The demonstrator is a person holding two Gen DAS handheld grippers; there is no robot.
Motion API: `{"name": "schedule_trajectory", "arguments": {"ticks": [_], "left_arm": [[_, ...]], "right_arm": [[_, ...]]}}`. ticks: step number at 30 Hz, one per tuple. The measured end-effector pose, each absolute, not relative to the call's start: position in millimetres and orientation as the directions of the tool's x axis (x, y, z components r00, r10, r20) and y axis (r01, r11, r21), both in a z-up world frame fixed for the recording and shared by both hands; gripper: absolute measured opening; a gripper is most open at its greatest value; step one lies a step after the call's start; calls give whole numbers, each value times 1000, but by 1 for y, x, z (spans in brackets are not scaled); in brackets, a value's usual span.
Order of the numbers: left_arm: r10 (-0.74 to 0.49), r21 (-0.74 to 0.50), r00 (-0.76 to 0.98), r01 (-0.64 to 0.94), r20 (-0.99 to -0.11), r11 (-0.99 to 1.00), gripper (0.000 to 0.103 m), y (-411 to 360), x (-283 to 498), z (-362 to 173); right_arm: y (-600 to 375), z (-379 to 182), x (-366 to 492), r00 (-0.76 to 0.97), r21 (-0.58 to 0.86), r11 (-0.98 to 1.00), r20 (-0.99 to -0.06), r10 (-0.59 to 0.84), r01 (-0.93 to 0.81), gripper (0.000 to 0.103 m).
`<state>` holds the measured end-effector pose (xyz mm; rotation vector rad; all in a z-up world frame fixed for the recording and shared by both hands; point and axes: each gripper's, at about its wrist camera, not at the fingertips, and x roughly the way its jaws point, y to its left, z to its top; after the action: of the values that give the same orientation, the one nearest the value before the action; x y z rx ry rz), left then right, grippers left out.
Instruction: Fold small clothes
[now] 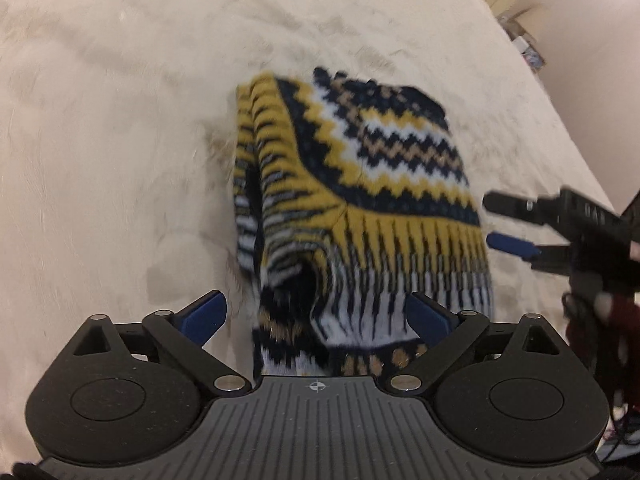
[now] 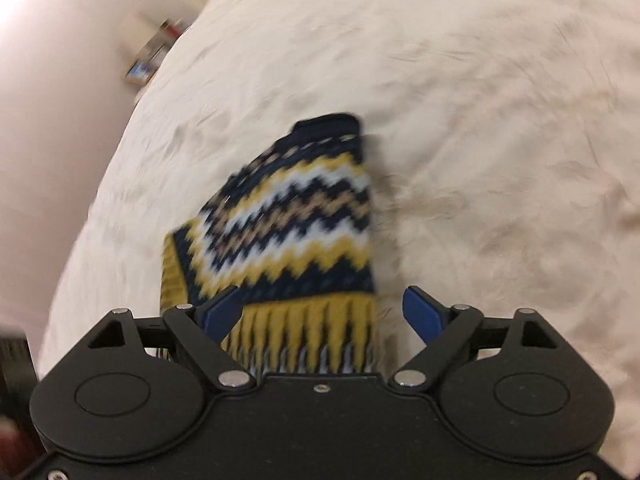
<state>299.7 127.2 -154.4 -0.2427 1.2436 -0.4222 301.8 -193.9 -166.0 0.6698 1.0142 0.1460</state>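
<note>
Two grippers work over one small knitted sweater [image 1: 360,200] that lies folded on a cream fleece blanket [image 1: 120,120]. In the left wrist view, the left gripper [image 1: 316,316] has its jaws spread wide, blue pads on either side of the sweater's nearest white-and-navy edge, gripping nothing. Just beyond the jaws the knit rises in yellow, navy and white zigzag bands, with a sleeve [image 1: 256,184] folded along the side by the left pad. To the right of the jaws, the right gripper [image 1: 490,220] reaches in beside the sweater's yellow band, its two fingers apart. In the right wrist view, the right gripper [image 2: 324,312] likewise shows its jaws open, the sweater [image 2: 296,232] lying between them and nearer the left pad, its fringe-patterned band closest. Farther out, the blanket spreads away, and blurred shelves [image 2: 148,56] stand at the far left by a pale wall [image 2: 48,60].
</note>
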Motion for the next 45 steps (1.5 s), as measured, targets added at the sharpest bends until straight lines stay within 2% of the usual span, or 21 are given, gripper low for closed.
{"name": "schedule_trajectory", "arguments": {"ticks": [6,9,12,16,18,20,21,22,25,29,37,42,45], "left_arm": [[-445,-421,214,148,-870,895,98,125,301,-174],[-486,-468,184,136,-854,873,98,119,310,-186],[-526,-509,161,137,-835,850,103,109,318,-195],[-560,-541,142,155,-816,827,102,96,330,-201],[-592,-575,121,148,-797,805,101,95,335,-201],[-639,-627,113,124,-761,769,91,100,338,-200],[-660,-650,113,115,-743,751,81,104,339,-198],[-678,-668,110,115,-727,735,76,106,338,-196],[-701,-686,93,154,-707,711,76,106,332,-186],[-727,-708,66,178,-684,683,76,101,308,-169],[-746,-740,-60,202,-663,641,76,89,209,-155],[-719,-720,-101,227,-687,656,77,82,146,-156],[-655,-641,-20,230,-755,732,77,90,123,-158]], "right_arm": [[-205,-193,323,510,632,745,-722,468,211,89],[-202,-207,332,489,672,709,-701,518,212,89],[-195,-219,339,471,714,667,-673,570,214,89],[-185,-226,350,464,757,623,-633,620,200,88],[-175,-223,354,436,739,651,-651,622,174,84],[-168,-216,355,411,696,704,-689,597,145,68],[-168,-212,354,404,688,712,-697,592,143,64],[-167,-208,353,403,684,716,-701,589,142,59],[-165,-192,345,406,658,744,-717,567,122,54],[-161,-173,323,405,631,767,-735,544,116,54],[-166,-153,230,350,599,789,-774,527,136,54],[-173,-160,167,293,594,787,-792,535,169,55],[-172,-167,143,261,576,804,-807,530,149,60]]}}
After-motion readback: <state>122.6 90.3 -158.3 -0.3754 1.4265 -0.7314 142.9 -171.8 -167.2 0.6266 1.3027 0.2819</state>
